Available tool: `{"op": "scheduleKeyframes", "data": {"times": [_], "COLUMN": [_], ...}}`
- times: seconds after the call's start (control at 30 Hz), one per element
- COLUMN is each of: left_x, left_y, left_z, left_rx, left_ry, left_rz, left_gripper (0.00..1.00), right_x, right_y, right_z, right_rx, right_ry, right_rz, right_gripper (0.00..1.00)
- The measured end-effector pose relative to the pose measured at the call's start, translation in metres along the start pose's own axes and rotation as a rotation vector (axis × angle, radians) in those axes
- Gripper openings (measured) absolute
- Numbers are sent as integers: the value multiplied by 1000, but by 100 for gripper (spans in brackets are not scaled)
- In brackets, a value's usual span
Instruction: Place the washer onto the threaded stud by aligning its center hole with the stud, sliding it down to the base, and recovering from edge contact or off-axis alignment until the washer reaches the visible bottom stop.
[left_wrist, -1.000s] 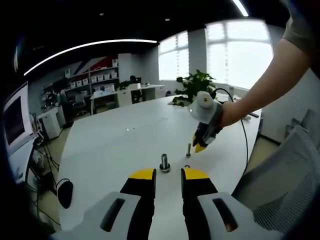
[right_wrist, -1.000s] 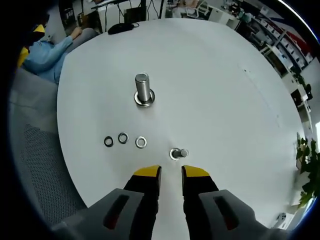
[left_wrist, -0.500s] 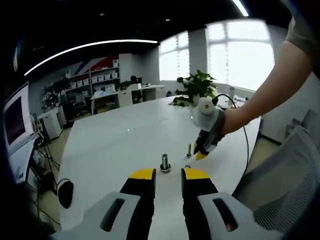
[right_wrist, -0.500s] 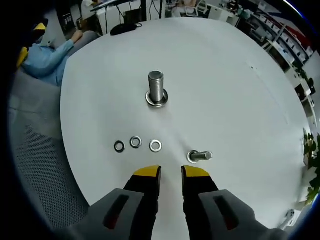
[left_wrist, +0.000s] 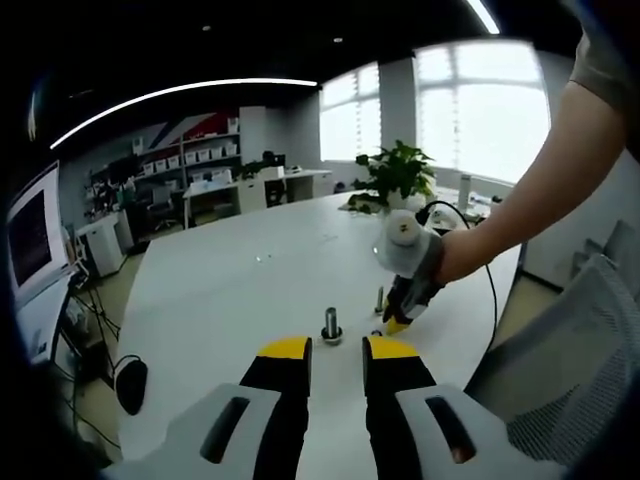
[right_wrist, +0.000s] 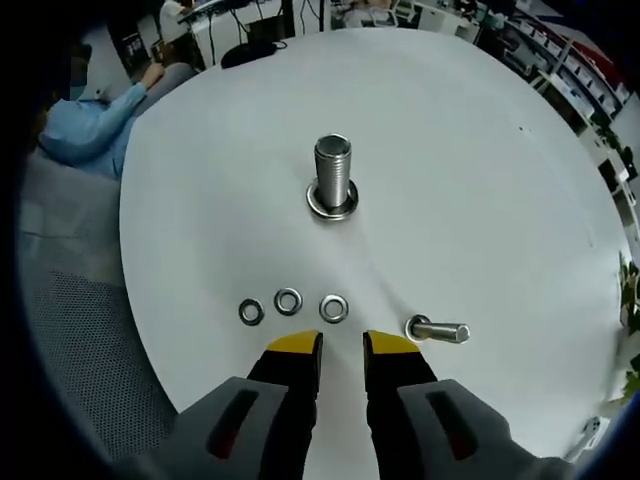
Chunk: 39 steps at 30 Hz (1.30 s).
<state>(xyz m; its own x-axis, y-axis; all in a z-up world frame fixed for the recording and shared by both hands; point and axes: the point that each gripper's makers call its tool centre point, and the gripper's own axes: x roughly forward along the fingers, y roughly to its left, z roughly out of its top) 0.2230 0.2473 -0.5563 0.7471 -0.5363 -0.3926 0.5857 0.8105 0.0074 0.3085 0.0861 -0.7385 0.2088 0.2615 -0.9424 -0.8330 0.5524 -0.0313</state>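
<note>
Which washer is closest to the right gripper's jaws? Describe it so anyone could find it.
On the round white table, below the tall upright threaded steel stud, three small metal washers lie in a row. It is the rightmost silver washer, nearest the small bolt.

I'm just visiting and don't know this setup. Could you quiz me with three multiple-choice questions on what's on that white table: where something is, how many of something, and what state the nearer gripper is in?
1. Where do the loose washers lie?
A. Stacked on the large stud
B. In a row on the table, just ahead of the right gripper's jaws
C. On the chair

2. How many loose washers are there?
A. One
B. Three
C. Six

3. What state is the right gripper in?
A. Open, holding nothing
B. Clamped on a washer
C. Clamped on the small stud

Answers: 1 B, the row lies between the jaws and the large threaded stud. 2 B, three rings show. 3 A, there is an empty gap between its yellow tips.
</note>
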Motion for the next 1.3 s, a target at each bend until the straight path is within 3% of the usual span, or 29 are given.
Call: {"op": "scheduleKeyframes", "data": {"times": [0.63,0.93,1.3], "left_x": [2,2,2], "left_y": [-4,-3,-2], "left_z": [-3,-4,-4], "left_rx": [7,4,3], "left_ry": [12,18,15], "left_rz": [-12,-12,-10], "left_gripper": [18,18,18], "right_x": [7,9,11], "right_y": [6,6,4], "right_z": [3,7,10], "right_rx": [-14,-74,-109], "right_ry": [13,71,84], "right_rz": [29,45,58], "right_gripper": [19,19,19]}}
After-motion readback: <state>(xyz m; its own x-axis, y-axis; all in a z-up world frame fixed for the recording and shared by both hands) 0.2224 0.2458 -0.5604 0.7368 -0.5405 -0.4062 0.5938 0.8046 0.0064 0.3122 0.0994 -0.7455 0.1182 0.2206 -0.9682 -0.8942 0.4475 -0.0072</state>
